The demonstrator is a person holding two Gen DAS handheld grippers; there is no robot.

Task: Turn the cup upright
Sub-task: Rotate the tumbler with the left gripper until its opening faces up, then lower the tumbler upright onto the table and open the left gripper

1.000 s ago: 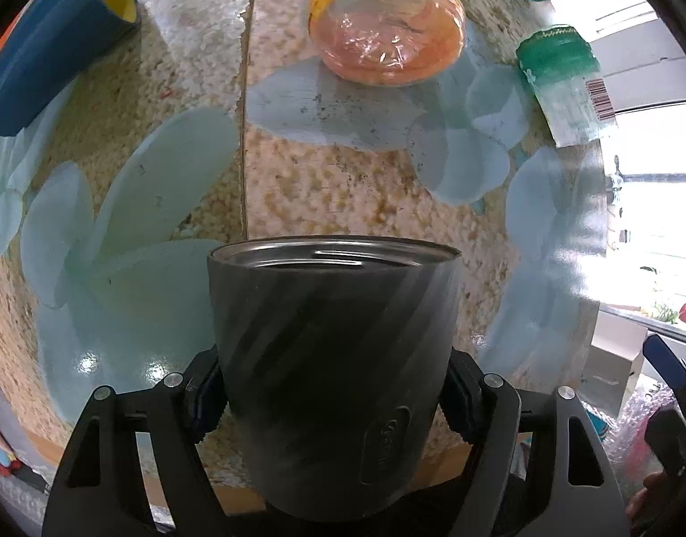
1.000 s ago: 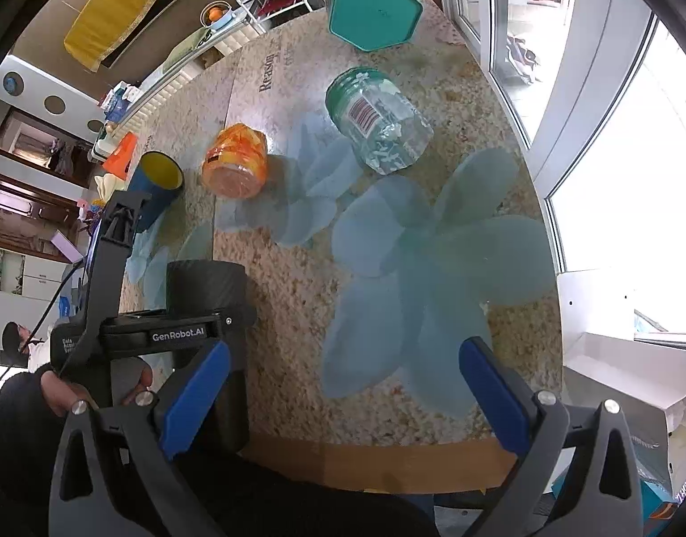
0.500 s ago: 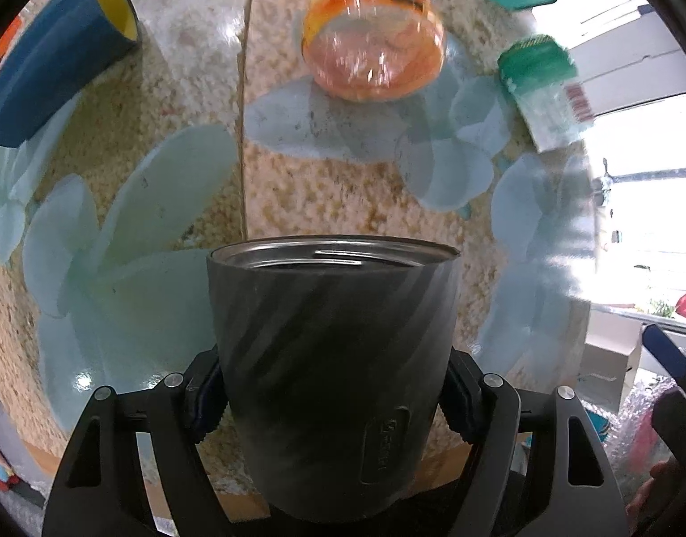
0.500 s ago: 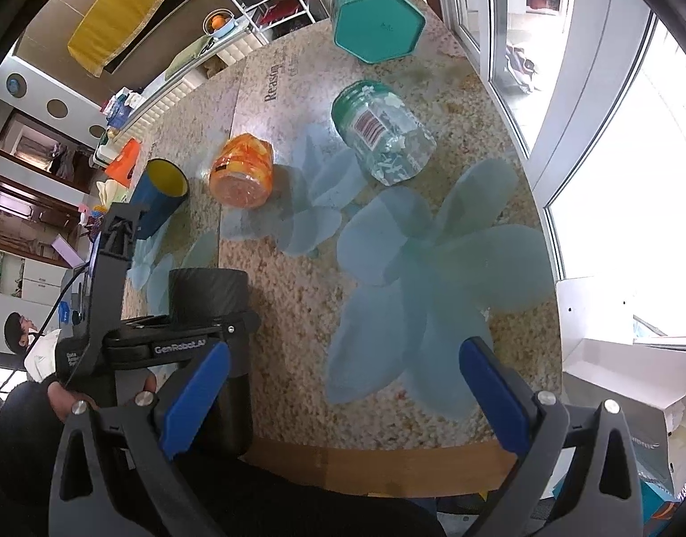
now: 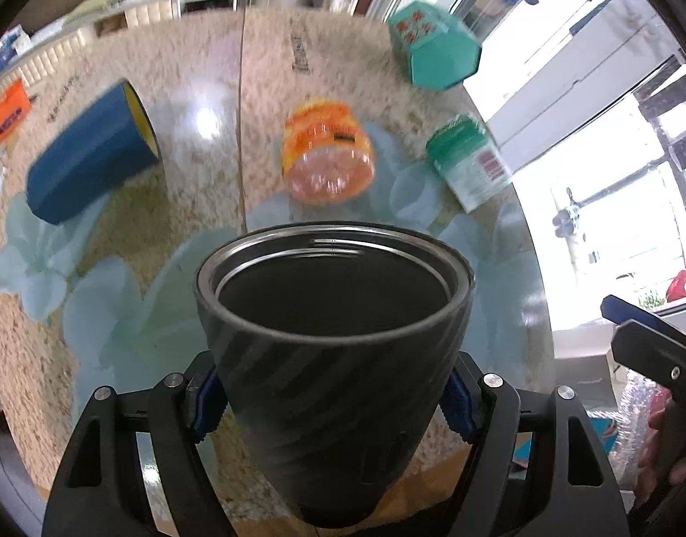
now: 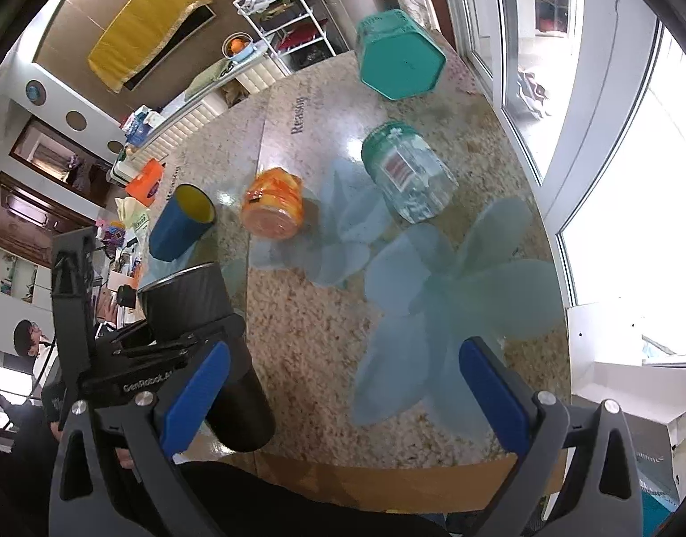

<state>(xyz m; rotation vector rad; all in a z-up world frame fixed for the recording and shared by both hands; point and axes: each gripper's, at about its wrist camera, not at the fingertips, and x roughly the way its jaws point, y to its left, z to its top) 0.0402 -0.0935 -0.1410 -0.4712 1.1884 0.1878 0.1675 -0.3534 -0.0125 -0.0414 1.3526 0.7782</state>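
My left gripper (image 5: pixel 329 398) is shut on a black ribbed cup (image 5: pixel 334 335), clamped around its lower body. The cup's open mouth tilts up and towards the camera, so I see into its dark inside. In the right wrist view the same cup (image 6: pixel 200 326) is held tilted above the table's near left edge by the left gripper (image 6: pixel 133 358). My right gripper (image 6: pixel 343 398) is open and empty over the near edge of the table.
On the round stone-patterned table (image 6: pixel 298 313) lie a blue cup with yellow inside (image 6: pixel 179 221), an orange jar (image 6: pixel 273 210), a clear jar with green lid (image 6: pixel 405 179) and a teal hexagonal container (image 6: pixel 399 60). Windows stand at the right.
The left gripper has lifted and tipped the black cup so its mouth now faces upward. The right gripper has stayed open, nearly still.
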